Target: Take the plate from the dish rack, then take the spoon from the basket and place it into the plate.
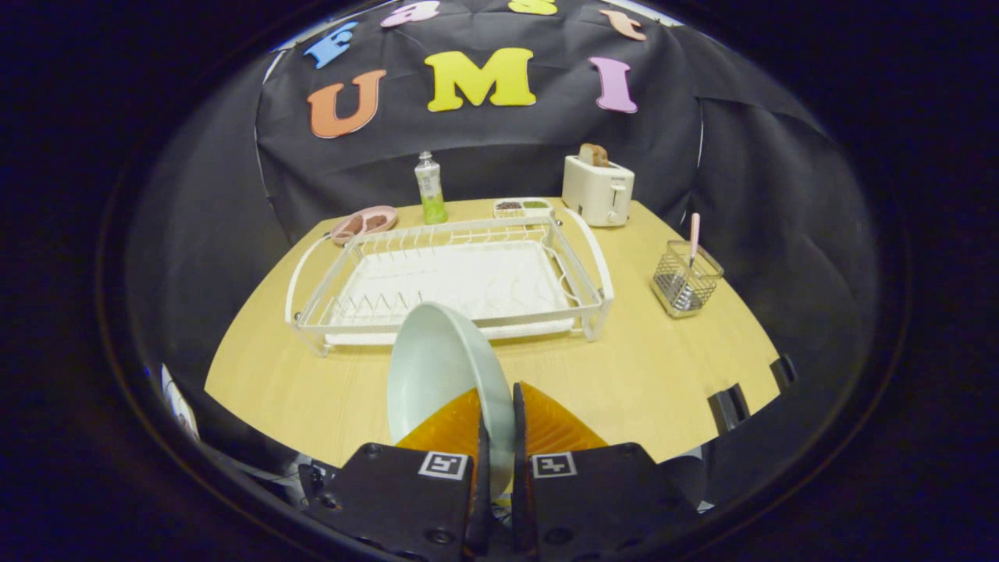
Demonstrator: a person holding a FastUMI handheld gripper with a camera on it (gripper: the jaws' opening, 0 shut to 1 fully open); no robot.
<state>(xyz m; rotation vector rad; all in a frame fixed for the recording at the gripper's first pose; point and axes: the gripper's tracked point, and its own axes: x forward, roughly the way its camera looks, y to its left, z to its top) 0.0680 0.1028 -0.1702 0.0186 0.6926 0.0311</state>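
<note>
Hand-held gripper (pixel 499 406) clamped on rim of pale green plate (pixel 437 367), held on edge above counter (pixel 663 375), just in front of white dish rack (pixel 453 281). Pink-handled spoon (pixel 693 238) stood upright in wire basket (pixel 687 281), right of rack.

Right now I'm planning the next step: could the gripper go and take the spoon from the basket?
Probably not yet. The gripper has its jaws shut on the plate. The spoon stands in the basket, beyond the jaws, with bare table between.
</note>
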